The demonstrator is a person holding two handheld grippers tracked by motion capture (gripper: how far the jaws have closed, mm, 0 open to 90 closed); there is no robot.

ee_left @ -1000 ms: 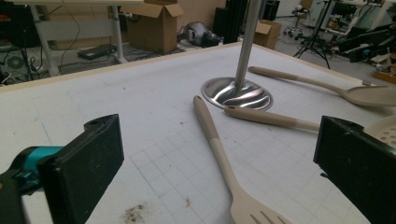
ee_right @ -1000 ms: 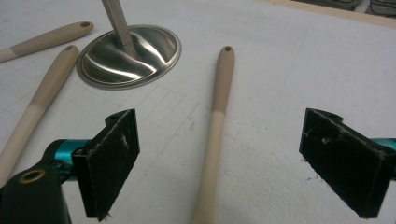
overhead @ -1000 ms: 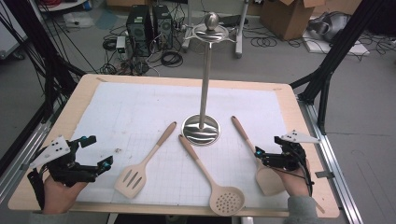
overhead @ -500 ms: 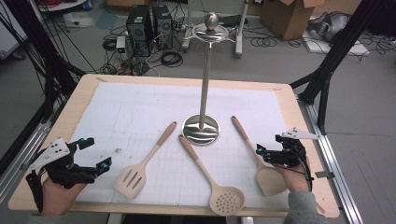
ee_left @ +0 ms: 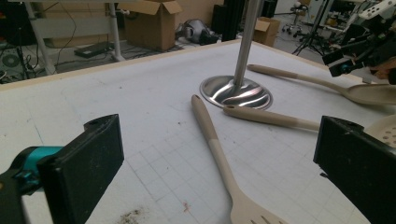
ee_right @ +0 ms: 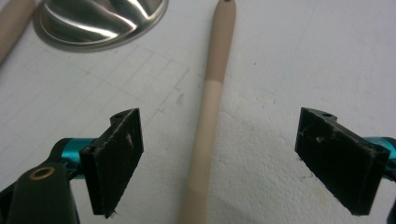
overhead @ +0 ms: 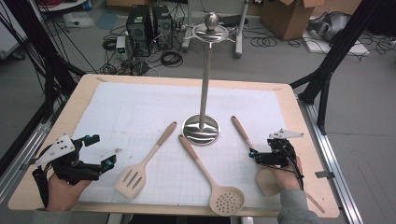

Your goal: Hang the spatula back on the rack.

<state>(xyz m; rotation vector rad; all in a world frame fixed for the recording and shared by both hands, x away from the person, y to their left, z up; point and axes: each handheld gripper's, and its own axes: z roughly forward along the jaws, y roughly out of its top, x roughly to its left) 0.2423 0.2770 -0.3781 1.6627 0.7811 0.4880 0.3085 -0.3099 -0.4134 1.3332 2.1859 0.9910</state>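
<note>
Beige two-tone spoon lies right of the polished steel stand in the high view, its bowl under the right gripper, barely shifted since a second ago. Left gripper view: black jaws spread wide, slotted spatula between them. Right gripper view: matte jaws spread, straddling the smooth handle without touching.

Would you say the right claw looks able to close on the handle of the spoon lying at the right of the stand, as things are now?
Probably yes. The right claw is open, its jaws standing on either side of the spoon handle, and nothing lies between them and it. The stand base sits well off to one side.
</note>
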